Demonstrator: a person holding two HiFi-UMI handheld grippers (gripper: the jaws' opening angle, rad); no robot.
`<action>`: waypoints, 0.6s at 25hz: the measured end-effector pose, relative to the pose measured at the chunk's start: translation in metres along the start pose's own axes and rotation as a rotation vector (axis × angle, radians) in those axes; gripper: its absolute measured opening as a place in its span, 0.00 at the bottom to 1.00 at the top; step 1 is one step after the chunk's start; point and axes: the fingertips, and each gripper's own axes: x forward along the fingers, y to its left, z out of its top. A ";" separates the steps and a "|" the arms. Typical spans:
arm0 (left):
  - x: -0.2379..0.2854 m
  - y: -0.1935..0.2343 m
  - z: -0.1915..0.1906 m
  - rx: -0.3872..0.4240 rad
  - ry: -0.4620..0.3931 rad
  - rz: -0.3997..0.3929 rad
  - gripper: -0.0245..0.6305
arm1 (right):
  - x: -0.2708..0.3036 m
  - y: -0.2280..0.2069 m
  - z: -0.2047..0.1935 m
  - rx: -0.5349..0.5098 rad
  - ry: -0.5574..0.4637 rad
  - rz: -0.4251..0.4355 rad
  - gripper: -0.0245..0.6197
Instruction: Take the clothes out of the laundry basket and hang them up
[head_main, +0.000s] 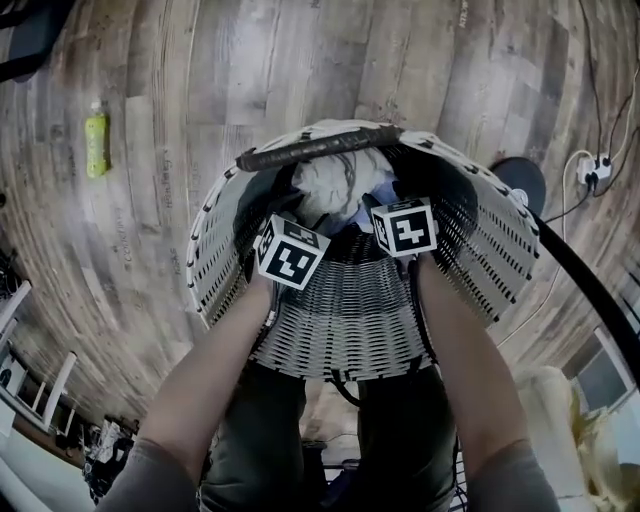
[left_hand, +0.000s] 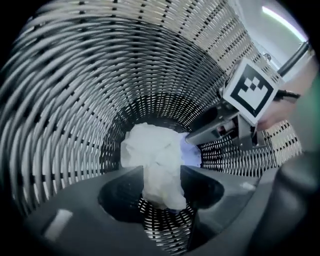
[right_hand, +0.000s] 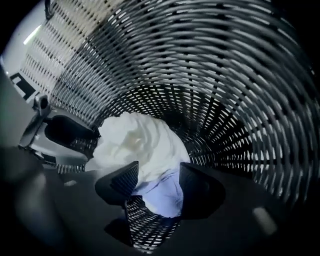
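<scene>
A tilted white wicker laundry basket holds both grippers deep inside. A crumpled white garment lies at its bottom, over a pale blue garment. In the left gripper view the left gripper is shut on a fold of the white garment, which fills the gap between its jaws. The right gripper is closed around the pale blue garment just under the white one. Their marker cubes sit side by side at the basket's mouth. The jaws are hidden in the head view.
A dark handle spans the basket's far rim. A green bottle lies on the wooden floor to the left. A black round base, a cable and a power strip are at the right. A pale cloth heap sits at lower right.
</scene>
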 end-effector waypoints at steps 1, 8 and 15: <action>0.004 0.003 0.001 -0.025 0.002 -0.001 0.39 | 0.006 -0.004 0.001 -0.010 0.005 -0.016 0.46; 0.028 0.019 0.001 -0.102 0.024 -0.033 0.34 | 0.052 -0.017 -0.012 -0.002 0.084 -0.026 0.52; 0.035 0.028 0.006 -0.144 0.003 -0.036 0.12 | 0.072 -0.016 -0.016 -0.040 0.109 -0.025 0.43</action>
